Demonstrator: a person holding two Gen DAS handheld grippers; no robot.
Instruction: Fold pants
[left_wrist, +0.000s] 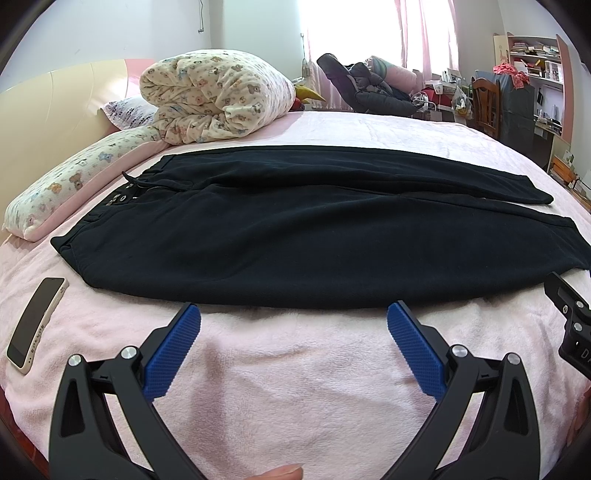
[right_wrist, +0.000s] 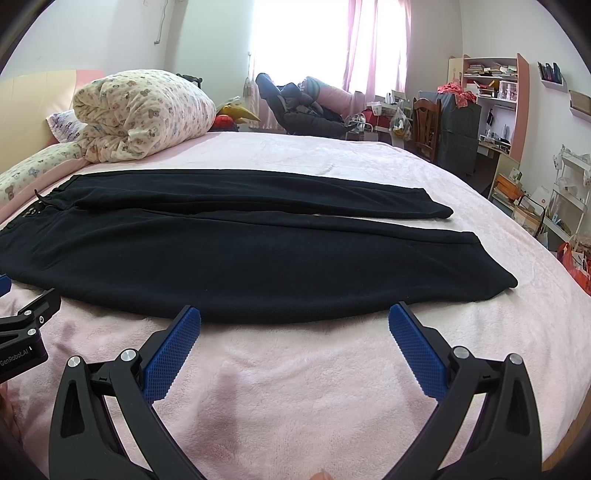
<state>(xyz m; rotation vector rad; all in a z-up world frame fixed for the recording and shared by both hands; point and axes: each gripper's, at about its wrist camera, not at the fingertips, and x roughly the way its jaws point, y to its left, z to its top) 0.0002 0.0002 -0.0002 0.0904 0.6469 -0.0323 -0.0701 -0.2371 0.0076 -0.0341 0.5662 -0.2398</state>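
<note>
While the pants (left_wrist: 295, 236) lie flat and unfolded near the bed's (left_wrist: 295, 387) front edge, both grippers (left_wrist: 293, 347) (right_wrist: 294, 347) hover beside them, fingers spread, holding nothing.

Black pants (left_wrist: 295, 236) lie flat and unfolded, legs side by side, waistband left.

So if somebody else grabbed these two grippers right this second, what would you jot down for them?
Left gripper: open, holds nothing, just short of the pants' near edge.
Right gripper: open, holds nothing, same spot further toward the leg ends.
Pants: black, flat on the pink bed, waistband left, legs side by side pointing right.
Phone lies left of them.
Done: laid out. Left: every fold.
</note>
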